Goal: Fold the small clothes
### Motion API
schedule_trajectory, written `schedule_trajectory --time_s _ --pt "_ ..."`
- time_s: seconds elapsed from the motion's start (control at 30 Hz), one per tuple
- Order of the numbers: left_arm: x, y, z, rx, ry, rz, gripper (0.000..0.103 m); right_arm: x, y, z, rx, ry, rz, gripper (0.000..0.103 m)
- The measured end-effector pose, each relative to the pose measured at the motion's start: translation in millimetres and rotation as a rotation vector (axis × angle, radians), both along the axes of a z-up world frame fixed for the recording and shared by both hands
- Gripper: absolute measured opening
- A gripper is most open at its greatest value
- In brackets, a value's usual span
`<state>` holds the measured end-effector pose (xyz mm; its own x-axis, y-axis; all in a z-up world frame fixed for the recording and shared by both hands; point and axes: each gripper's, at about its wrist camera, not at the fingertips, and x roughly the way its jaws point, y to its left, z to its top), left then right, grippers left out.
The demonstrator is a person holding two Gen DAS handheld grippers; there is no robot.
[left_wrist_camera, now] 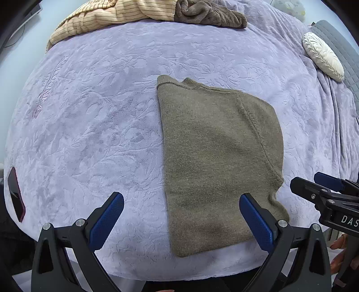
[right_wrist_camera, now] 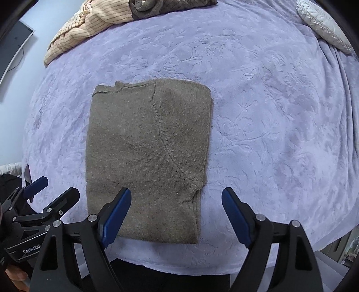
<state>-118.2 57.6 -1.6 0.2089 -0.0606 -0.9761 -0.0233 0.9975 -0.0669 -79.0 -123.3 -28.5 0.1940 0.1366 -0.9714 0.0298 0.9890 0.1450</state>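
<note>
A: Left wrist view first. The left gripper (left_wrist_camera: 181, 205) hangs spread wide, holding nothing, over the near edge of the bed (left_wrist_camera: 89, 134).

B: And the sweater (left_wrist_camera: 215, 161)?

A: Olive knit, folded into a tall slab, flat on the lilac cover, right of centre. The right blue pad (left_wrist_camera: 255, 222) sits over its lower corner. The right gripper (left_wrist_camera: 314, 182) pokes in from the right edge, parted too.

B: Up top?

A: A striped cloth (left_wrist_camera: 101, 18) and a brown cloth (left_wrist_camera: 208, 13) heaped at the far edge, a white cushion (left_wrist_camera: 323, 56) to the right, a dark phone (left_wrist_camera: 16, 195) at the left edge.

B: Right wrist view now.

A: The right gripper (right_wrist_camera: 176, 205) gapes wide, empty. The sweater (right_wrist_camera: 145, 152) lies left of centre, its near right corner between the pads. The left gripper (right_wrist_camera: 53, 186) shows low left, fingers apart.
</note>
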Motion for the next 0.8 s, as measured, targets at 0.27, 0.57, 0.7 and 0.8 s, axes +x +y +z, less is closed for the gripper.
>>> schedule_trajectory --time_s 0.27,0.57,0.7,0.8 --pt "3 -1 6 0.007 -0.005 0.001 0.103 0 5 8 -0.05 0.0 0.01 0.085" --pt "4 -5 6 0.03 -0.005 -0.001 0.103 4 8 11 -0.096 -0.001 0.019 0.085" --pt "5 -3 6 0.034 -0.005 0.012 0.103 5 9 12 -0.101 -0.001 0.019 0.085" --pt "5 -1 7 0.039 -0.005 0.017 0.103 6 9 12 -0.102 -0.001 0.02 0.085"
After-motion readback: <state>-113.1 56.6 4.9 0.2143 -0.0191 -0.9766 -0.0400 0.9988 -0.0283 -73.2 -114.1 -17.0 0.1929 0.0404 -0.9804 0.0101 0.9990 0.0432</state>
